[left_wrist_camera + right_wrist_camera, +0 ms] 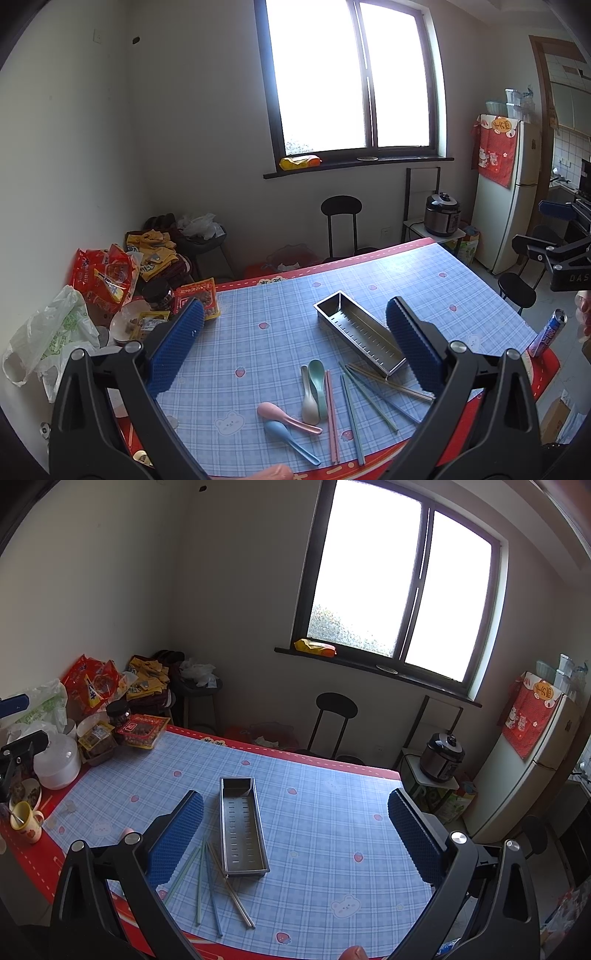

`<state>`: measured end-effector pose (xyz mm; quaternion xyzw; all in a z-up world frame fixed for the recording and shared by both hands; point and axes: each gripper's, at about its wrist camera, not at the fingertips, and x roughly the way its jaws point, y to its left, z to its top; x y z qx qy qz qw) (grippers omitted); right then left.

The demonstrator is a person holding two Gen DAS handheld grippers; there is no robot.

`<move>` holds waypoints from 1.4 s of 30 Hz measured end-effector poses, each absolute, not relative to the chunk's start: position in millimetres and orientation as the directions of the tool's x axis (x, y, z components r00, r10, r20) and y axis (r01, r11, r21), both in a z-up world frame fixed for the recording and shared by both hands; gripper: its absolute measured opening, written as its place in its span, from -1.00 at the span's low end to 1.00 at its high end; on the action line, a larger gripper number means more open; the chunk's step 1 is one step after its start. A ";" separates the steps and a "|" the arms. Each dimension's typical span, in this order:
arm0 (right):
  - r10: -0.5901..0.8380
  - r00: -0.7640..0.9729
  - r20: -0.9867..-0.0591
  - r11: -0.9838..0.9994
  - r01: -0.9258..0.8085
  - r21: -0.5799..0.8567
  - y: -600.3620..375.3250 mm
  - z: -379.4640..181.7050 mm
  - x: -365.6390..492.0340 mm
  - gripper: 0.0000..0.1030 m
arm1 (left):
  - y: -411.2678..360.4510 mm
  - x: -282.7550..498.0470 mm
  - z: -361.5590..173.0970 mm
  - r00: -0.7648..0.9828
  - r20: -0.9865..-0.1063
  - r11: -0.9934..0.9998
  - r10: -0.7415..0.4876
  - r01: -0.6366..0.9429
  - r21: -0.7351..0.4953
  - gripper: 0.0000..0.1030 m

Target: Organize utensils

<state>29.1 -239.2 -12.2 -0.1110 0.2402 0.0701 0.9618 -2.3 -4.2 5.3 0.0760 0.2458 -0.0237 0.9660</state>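
A steel perforated utensil tray (360, 334) (242, 829) lies empty on the blue checked tablecloth (258, 332) (332, 830). In front of it lie several pastel chopsticks (369, 395) (210, 886). To their left are a white spoon (308, 398), a green spoon (319, 384), a pink spoon (284, 415) and a blue spoon (288, 437). My left gripper (295, 332) hovers open above the spoons and tray, holding nothing. My right gripper (295, 819) is open too, above the tray and chopsticks. The spoons are hidden in the right wrist view.
Snack bags, a dark jar (159, 293) and plastic bags (55, 332) crowd the table's far left corner. A yellow mug (24, 821) and white container (59, 758) stand on the left. A can (546, 332) stands at the right edge. A black stool (341, 221), rice cooker (443, 757) and fridge (524, 771) stand beyond.
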 end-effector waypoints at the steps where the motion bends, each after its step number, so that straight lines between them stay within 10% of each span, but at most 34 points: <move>1: 0.082 0.875 -0.478 0.966 -0.189 -0.179 -239.2 -12.1 29.1 0.90 | -4.9 -2.6 5.7 0.878 -0.478 0.987 -0.009 0.084 0.135 0.89; 42: 0.092 0.871 -0.482 0.966 -0.195 -0.168 -231.6 -11.7 31.4 0.90 | -4.0 -2.8 5.8 0.877 -0.480 0.988 -0.012 0.083 0.127 0.89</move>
